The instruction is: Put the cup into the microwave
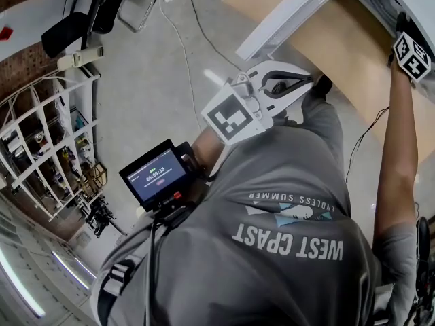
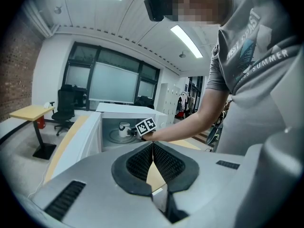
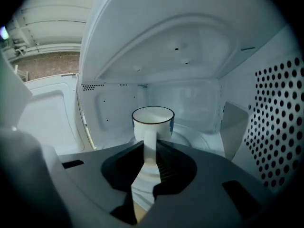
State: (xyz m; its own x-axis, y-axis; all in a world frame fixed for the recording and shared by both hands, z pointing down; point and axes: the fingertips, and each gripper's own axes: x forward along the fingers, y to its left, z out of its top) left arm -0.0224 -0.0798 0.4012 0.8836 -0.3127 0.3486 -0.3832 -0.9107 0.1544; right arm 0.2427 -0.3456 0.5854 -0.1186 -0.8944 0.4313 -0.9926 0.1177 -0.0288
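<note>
The white cup (image 3: 153, 122) with a dark rim stands upright inside the white microwave (image 3: 190, 56), over the glass turntable (image 3: 202, 139). My right gripper (image 3: 151, 144) reaches into the cavity and is shut on the cup's handle. The left gripper view shows this from the side: the cup (image 2: 124, 128) in the open microwave (image 2: 111, 114) with the right gripper (image 2: 134, 132) behind it. My left gripper (image 2: 153, 146) is held back near the person's body, shut with nothing in it. In the head view the left gripper (image 1: 307, 81) sits at centre; the right gripper's marker cube (image 1: 412, 53) is at the upper right.
The microwave door (image 2: 78, 144) hangs open to the left, and is also seen from above as the door (image 1: 289, 15). The microwave stands on a wooden table (image 1: 353, 49). A perforated wall (image 3: 278, 118) closes the cavity's right side. Office chairs (image 2: 64, 110) and a small desk (image 2: 31, 113) stand farther off.
</note>
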